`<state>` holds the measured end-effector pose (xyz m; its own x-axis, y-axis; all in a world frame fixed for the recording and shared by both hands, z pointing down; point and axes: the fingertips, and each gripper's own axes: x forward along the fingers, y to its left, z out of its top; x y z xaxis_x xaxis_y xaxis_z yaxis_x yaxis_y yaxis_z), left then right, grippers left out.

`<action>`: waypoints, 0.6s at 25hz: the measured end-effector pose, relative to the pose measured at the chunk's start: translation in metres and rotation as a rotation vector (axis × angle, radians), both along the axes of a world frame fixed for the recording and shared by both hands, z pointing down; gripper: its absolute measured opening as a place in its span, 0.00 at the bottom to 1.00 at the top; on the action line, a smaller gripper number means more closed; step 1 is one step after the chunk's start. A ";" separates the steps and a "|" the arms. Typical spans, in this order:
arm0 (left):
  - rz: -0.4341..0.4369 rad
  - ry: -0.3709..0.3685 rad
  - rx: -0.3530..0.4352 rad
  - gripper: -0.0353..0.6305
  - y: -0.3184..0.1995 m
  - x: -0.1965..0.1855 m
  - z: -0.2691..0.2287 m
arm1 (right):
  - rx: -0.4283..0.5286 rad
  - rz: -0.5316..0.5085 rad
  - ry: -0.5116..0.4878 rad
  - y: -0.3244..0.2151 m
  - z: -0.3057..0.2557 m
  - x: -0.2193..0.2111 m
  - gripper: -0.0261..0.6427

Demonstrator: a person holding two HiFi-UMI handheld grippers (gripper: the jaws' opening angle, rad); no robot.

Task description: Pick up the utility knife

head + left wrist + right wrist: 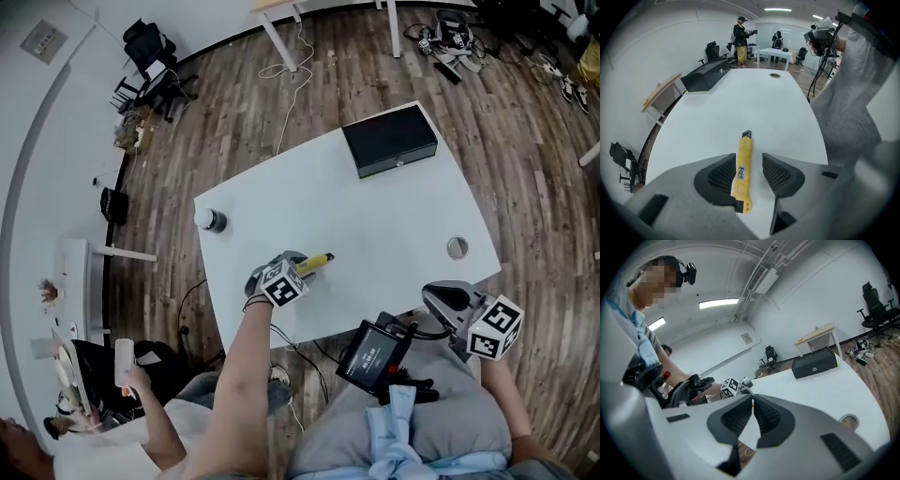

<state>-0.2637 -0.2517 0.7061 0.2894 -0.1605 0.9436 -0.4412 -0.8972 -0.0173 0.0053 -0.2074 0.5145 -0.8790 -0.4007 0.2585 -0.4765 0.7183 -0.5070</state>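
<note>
A yellow utility knife (315,263) with a black tip lies flat on the white table (375,216) near its front left. My left gripper (291,267) points steeply down over it. In the left gripper view the knife (743,173) lies lengthwise between the two black pads (723,174). It sits close to the left pad, with a clear gap to the right one. The left gripper (748,161) is open. My right gripper (439,296) hovers off the table's front right corner. In the right gripper view its tips meet, so the right gripper (753,401) is shut on nothing.
A black box (390,140) stands at the table's far edge. A round metal disc (457,247) lies near the right edge, and a small black-and-white round object (210,219) sits at the left corner. A black device (373,352) rests on the person's lap.
</note>
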 end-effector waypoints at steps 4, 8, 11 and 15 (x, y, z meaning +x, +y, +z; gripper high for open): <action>0.010 -0.017 -0.015 0.30 -0.002 -0.004 0.008 | -0.005 0.007 0.007 -0.002 0.002 0.000 0.08; 0.016 -0.042 -0.043 0.30 -0.001 -0.008 0.018 | -0.011 0.015 0.008 -0.003 0.003 0.002 0.08; 0.016 -0.058 -0.055 0.30 -0.002 -0.011 0.026 | -0.015 0.022 0.008 -0.005 0.003 0.003 0.08; 0.020 -0.065 -0.067 0.30 -0.005 -0.009 0.031 | -0.025 0.031 0.009 -0.010 0.004 0.007 0.08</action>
